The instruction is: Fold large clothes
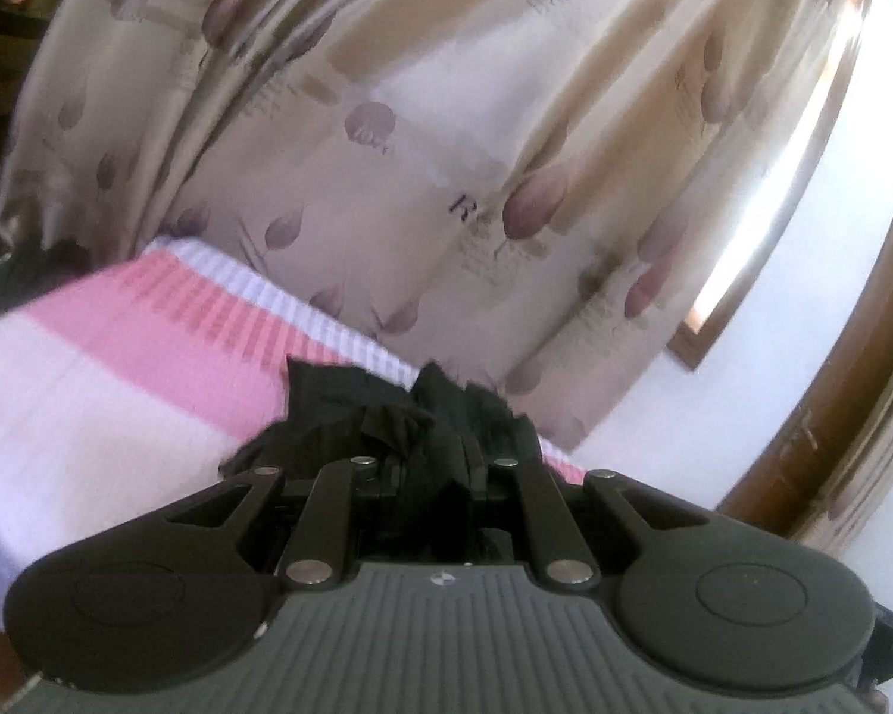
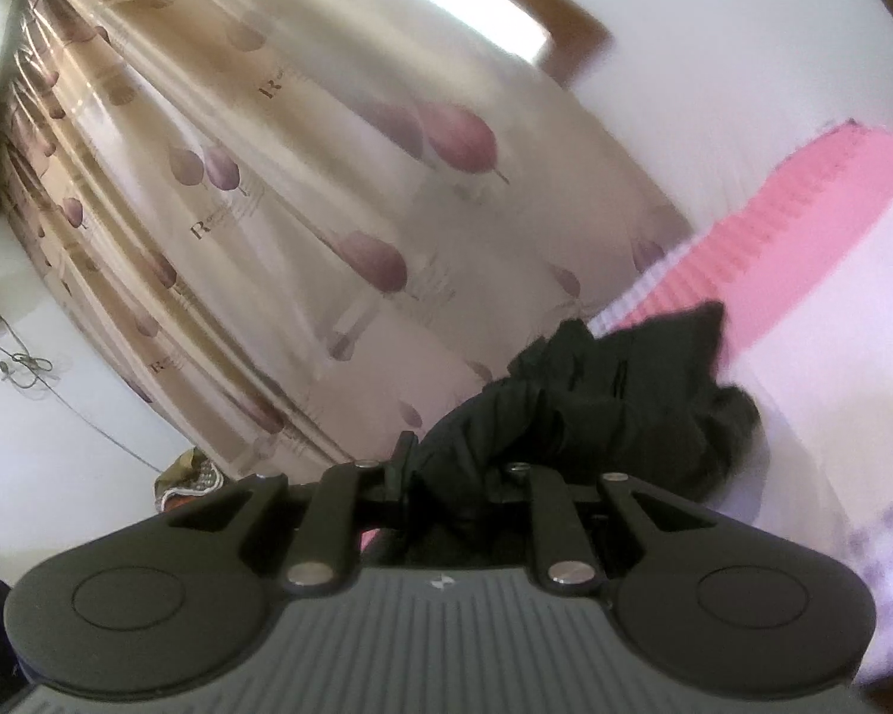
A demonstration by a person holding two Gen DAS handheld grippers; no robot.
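Left wrist shows us one left gripper (image 1: 428,476) clenched on one black garment (image 1: 381,416); our right gripper (image 2: 446,476) grips it too, one bed (image 2: 833,250) beyond our fingers.

Left gripper (image 1: 431,470) and right gripper (image 2: 446,476), black linkage arms, silver pivot screws, ribbed grey housing, round black side discs

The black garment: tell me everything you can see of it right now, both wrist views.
The black garment is dark, soft, matte cloth, bunched and creased, no shape readable. The left gripper is shut on one wad of it; the right gripper is shut on another, where more folds spill toward the pink and white striped bedspread. Whether it touches the bedspread cannot be told. A patterned curtain hangs behind.
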